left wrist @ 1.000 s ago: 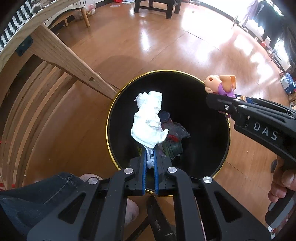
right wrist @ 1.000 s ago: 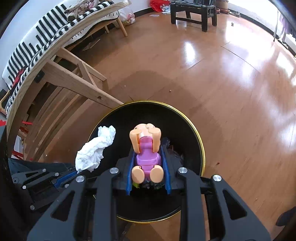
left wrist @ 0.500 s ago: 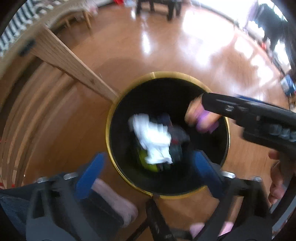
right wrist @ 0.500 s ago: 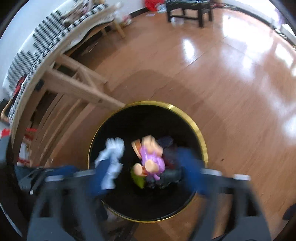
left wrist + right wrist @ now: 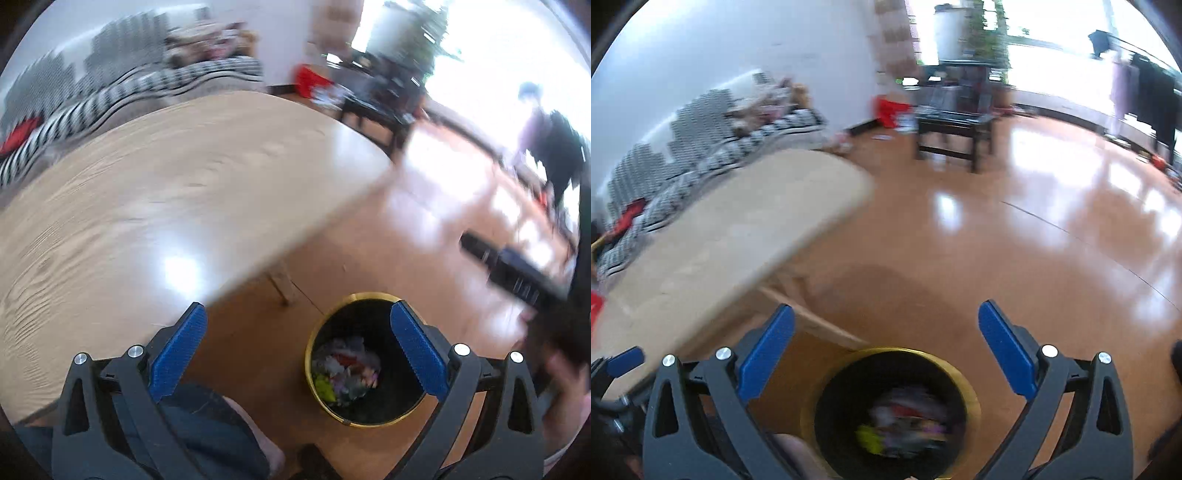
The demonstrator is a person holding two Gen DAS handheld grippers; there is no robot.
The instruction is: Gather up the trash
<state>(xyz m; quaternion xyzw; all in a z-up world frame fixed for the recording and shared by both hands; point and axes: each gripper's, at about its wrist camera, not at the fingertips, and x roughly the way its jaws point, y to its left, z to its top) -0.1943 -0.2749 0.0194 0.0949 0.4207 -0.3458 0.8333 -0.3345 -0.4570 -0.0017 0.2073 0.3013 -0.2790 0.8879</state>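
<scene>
A black bin with a gold rim (image 5: 369, 294) stands on the wooden floor below me. Mixed trash (image 5: 345, 373), white, red, yellow-green and purple, lies at its bottom. My left gripper (image 5: 296, 308) hangs open high above the bin, with nothing between its blue pads. My right gripper (image 5: 885, 307) is also above the bin's rim (image 5: 890, 349). Its jaws are opening and hold nothing. The trash (image 5: 905, 417) looks blurred in the right wrist view. In the left wrist view the right gripper (image 5: 517, 277) is a dark blur at the right.
A light wooden table (image 5: 147, 203) reaches over the floor left of the bin, its leg (image 5: 280, 284) close to the rim. A person's knee in jeans (image 5: 207, 417) is at the bottom. A striped sofa (image 5: 129, 88) and a dark stool (image 5: 953, 129) stand farther back.
Both grippers opened. The white tissue and the pink and purple toy dropped into the bin. Both grippers then rose well above it, so the tabletop now shows.
</scene>
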